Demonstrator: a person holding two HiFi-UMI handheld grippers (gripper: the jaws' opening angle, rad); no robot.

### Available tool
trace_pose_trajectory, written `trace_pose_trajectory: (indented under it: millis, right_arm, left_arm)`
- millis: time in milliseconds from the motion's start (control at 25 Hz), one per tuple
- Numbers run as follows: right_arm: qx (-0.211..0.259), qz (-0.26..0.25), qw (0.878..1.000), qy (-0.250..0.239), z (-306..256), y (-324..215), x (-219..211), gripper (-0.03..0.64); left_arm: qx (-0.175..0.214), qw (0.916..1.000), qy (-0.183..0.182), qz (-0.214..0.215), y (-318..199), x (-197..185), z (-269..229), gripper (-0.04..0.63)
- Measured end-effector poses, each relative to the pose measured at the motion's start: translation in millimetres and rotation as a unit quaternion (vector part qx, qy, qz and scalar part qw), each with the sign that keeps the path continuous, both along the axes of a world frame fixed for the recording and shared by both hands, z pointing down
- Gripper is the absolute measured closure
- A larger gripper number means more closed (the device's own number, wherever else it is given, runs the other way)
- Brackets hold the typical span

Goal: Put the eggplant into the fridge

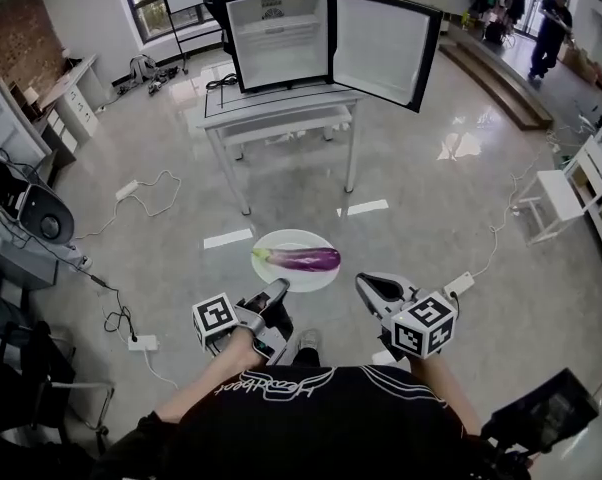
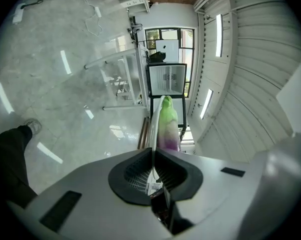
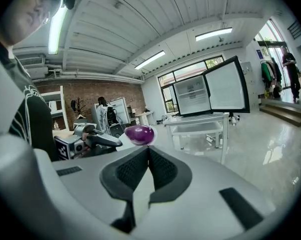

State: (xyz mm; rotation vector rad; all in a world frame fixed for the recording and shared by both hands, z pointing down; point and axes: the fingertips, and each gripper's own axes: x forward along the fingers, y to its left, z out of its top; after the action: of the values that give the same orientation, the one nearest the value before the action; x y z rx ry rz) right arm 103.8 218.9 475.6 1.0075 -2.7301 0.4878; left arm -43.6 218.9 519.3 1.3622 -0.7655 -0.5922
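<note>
Two grips: left tool (image 1: 278, 290) and right tool (image 1: 367, 284) clamped on opposite rims of plate (image 1: 281, 240), apparently to keep eggplant (image 1: 306, 259) level for the open fridge (image 1: 281, 28) on table (image 1: 281, 105).

A glossy purple eggplant (image 1: 299, 259) with a pale green stem end is laid on its side on a white plate (image 1: 293, 282), with the stem end turned to the left in the head view. The small black fridge (image 1: 277, 28) is set on a white table (image 1: 271, 108) well beyond it, with its door swung wide open.
</note>
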Motion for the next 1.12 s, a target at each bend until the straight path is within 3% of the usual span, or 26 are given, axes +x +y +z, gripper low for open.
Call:
trace_pose_trajectory:
  millis: [240,480,800,1120]
  right_arm:
    - [-0.007,0.002,1.000,0.008,-1.1,-79.6,-29.6,0.609]
    - [-0.001,0.005,1.000,0.014,-9.6,-141.6,-44.0,0.609]
    - [-0.004,-0.001,1.000,0.016,-1.8,-174.1,-56.3,0.609]
    - [-0.009,-0.024,1.000,0.011,0.0,-207.9,-66.6,0.609]
  left_arm:
    - [-0.003,1.0000,0.005,0.002,-81.9,-23.4,-1.8,0.571]
    - [0.017,0.9998,0.006,0.001,-147.7,-40.8,-12.4,0.571]
    - [0.018,0.9996,0.017,-0.013,-183.1,-56.6,-11.2,0.571]
    - [0.022,0.9993,0.006,-0.031,-215.0,-64.8,-11.1,0.571]
